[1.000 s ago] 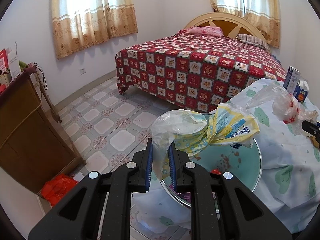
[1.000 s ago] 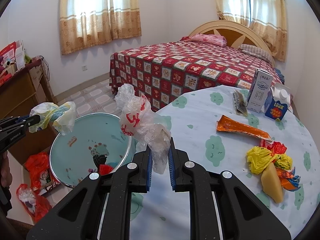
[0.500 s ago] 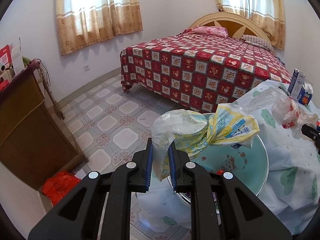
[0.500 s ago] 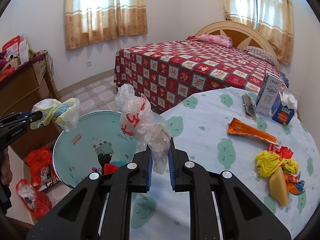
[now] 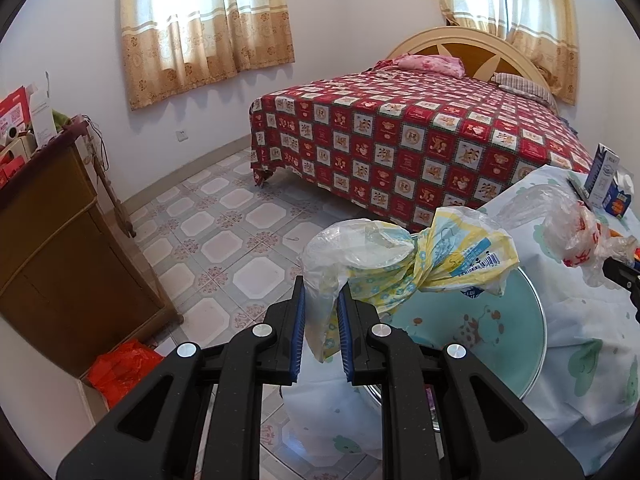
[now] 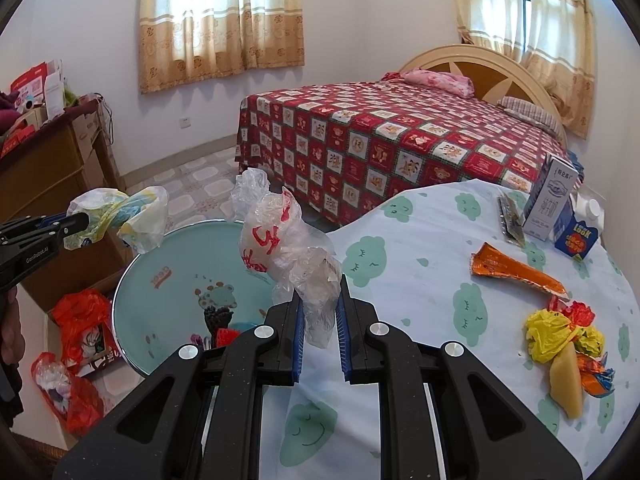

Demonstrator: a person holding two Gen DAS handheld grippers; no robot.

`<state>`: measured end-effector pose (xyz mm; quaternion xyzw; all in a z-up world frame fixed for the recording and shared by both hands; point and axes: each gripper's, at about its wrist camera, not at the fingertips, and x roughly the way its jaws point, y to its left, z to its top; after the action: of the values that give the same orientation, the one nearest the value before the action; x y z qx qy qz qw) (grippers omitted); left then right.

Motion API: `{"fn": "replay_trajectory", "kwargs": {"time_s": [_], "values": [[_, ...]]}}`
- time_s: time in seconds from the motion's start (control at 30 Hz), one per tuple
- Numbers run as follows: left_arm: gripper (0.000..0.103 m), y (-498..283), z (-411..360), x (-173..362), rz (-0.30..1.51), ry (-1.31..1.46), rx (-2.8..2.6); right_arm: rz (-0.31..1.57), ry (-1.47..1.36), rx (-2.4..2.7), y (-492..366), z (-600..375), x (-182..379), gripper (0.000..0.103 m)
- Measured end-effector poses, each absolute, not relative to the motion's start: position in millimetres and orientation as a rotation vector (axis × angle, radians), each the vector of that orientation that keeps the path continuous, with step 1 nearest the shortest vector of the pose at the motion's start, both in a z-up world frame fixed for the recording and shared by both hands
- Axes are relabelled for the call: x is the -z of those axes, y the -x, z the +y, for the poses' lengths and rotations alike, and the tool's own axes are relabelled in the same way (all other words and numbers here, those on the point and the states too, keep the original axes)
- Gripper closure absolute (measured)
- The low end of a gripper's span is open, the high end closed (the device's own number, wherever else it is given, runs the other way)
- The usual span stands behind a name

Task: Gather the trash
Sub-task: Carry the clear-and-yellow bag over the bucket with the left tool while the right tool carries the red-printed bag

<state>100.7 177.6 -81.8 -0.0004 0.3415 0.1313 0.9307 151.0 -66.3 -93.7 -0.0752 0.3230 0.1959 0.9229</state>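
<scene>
My left gripper (image 5: pixel 321 312) is shut on a crumpled yellow and clear plastic wrapper (image 5: pixel 420 256) and holds it in the air above the teal round bin (image 5: pixel 520 344). My right gripper (image 6: pixel 319 312) is shut on a clear plastic bag with red print (image 6: pixel 280 244) and holds it over the bin's right side (image 6: pixel 168 280), near the table's left edge. The left gripper (image 6: pixel 60 226) with its wrapper (image 6: pixel 124 216) shows at the left of the right wrist view. The right-hand bag (image 5: pixel 576 236) shows at the right of the left wrist view.
The table (image 6: pixel 440 280) has a cloud-print cloth with an orange wrapper (image 6: pixel 516 270), a pile of yellow, red and orange scraps (image 6: pixel 564 344), a dark strip (image 6: pixel 510 220) and two cartons (image 6: pixel 550 204). Red bags (image 6: pixel 80 332) lie on the floor by a wooden cabinet (image 5: pixel 60 248). A bed (image 5: pixel 400 140) stands behind.
Both grippers keep their grip on the same items. Both views have drifted slightly, so the bin and table sit a little further right and lower in frame.
</scene>
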Motion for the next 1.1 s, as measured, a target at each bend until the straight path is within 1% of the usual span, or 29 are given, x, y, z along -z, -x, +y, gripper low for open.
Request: {"fn": "replay_trajectory", "kwargs": {"time_s": [1.1], "values": [[0.087, -98.4, 186.1, 88.4, 0.711, -0.008, -0.281, 0.665, 0.174, -0.420, -148.7, -51.6, 96.4, 0.088]]}}
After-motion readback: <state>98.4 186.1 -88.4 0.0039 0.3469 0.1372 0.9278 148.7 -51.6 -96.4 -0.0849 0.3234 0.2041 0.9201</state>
